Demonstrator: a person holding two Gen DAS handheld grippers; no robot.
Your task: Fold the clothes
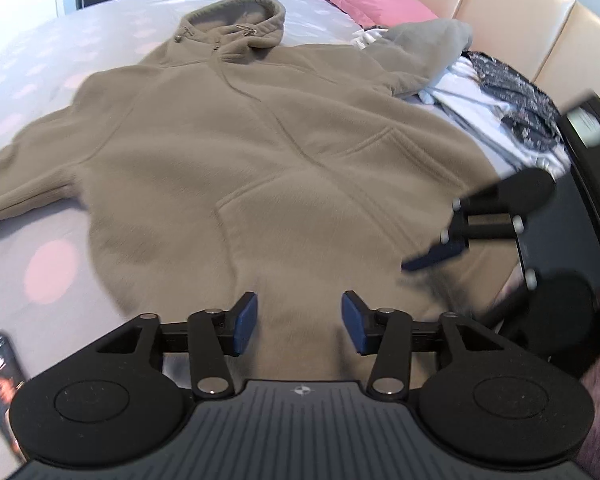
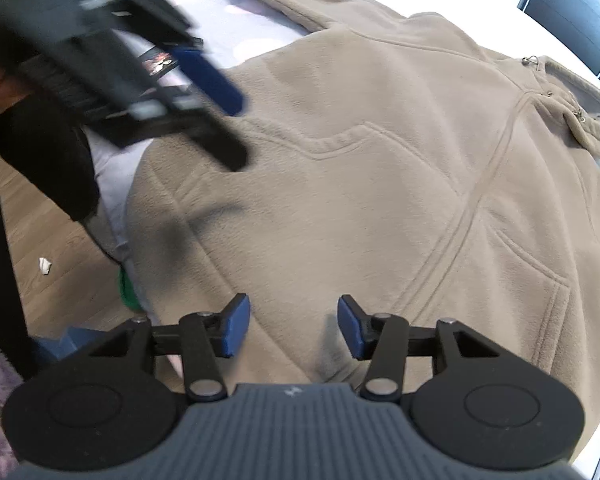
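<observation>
The right tool is smeared by motion in the left wrist view, so how its jaws stand cannot be told there. The left tool is just as blurred in the right wrist view. The hoodie's left sleeve runs off the picture's edge, and its right sleeve sinks under the heap of clothes by the headboard. A phone at the lower left is cut by the frame, its screen too small to read. On the floor, a green thing is mostly hidden under the bed's edge, and a white scrap is too small to identify
</observation>
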